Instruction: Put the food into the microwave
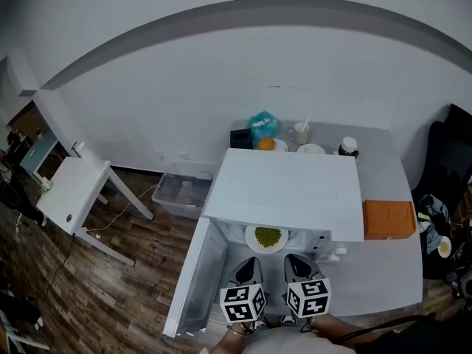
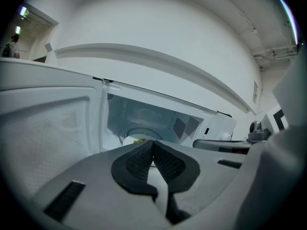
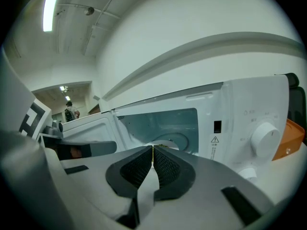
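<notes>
A white plate of green food [image 1: 267, 237] sits in the mouth of the white microwave [image 1: 284, 186], half under its top edge. The door [image 1: 198, 275] hangs open to the left. My left gripper [image 1: 251, 266] and right gripper [image 1: 295, 264] hover side by side just in front of the plate, apart from it. In the left gripper view the left gripper [image 2: 153, 145] is shut on nothing, the plate [image 2: 136, 140] showing beyond it in the cavity. The right gripper [image 3: 152, 150] is likewise shut and empty, facing the cavity, with the control dial [image 3: 265, 137] to its right.
An orange box [image 1: 389, 218] lies right of the microwave on the grey counter [image 1: 383, 271]. Behind it stand a teal bag [image 1: 263, 126], an orange fruit [image 1: 266, 144], a cup [image 1: 300, 133], a bowl [image 1: 310, 150] and a jar [image 1: 348, 147]. A plastic bin [image 1: 183, 192] and white table [image 1: 74, 190] are at left.
</notes>
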### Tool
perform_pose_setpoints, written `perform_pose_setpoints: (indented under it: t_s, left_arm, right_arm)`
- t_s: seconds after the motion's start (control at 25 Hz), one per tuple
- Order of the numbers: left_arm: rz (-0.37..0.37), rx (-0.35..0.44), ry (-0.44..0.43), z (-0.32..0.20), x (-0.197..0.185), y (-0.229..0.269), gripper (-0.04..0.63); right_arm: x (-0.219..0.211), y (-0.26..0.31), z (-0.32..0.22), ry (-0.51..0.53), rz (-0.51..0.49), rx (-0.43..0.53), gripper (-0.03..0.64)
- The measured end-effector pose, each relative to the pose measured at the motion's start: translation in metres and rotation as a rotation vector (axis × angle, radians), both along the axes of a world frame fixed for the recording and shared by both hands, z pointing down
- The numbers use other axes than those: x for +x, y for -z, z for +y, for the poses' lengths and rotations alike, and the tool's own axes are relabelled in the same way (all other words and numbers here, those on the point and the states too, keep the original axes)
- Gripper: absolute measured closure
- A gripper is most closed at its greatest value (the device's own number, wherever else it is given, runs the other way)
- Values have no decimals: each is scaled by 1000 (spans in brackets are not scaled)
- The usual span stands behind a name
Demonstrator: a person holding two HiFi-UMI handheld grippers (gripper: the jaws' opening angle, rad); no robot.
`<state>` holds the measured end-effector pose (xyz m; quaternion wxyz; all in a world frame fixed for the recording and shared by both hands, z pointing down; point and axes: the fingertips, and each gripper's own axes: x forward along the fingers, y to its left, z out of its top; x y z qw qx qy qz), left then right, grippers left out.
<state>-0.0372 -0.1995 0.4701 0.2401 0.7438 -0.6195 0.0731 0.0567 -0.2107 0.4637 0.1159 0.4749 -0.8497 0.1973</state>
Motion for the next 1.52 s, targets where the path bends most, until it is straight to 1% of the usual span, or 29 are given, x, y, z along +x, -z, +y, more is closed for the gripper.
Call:
perform_pose_setpoints:
  t_s: [0.2, 0.44, 0.68, 1.28, 1.52]
  left_arm:
    - [-11, 0, -2, -2, 0, 4, 589]
    - [2, -10, 14, -3, -4, 0, 589]
    - [0, -12, 17, -4, -6, -1, 589]
    - [-7, -32, 23, -5, -10, -7, 591]
    - [-8, -36, 21, -4, -11, -9, 591]
  right_arm:
    - [1, 3, 1, 10, 3, -3, 592]
    - [0, 2, 1, 12, -3, -4, 598]
    - [-3, 2, 2, 27, 58, 14, 601]
    - [-3, 5, -3, 11, 34, 21, 601]
    - [-2, 3, -4, 1, 39, 20, 601]
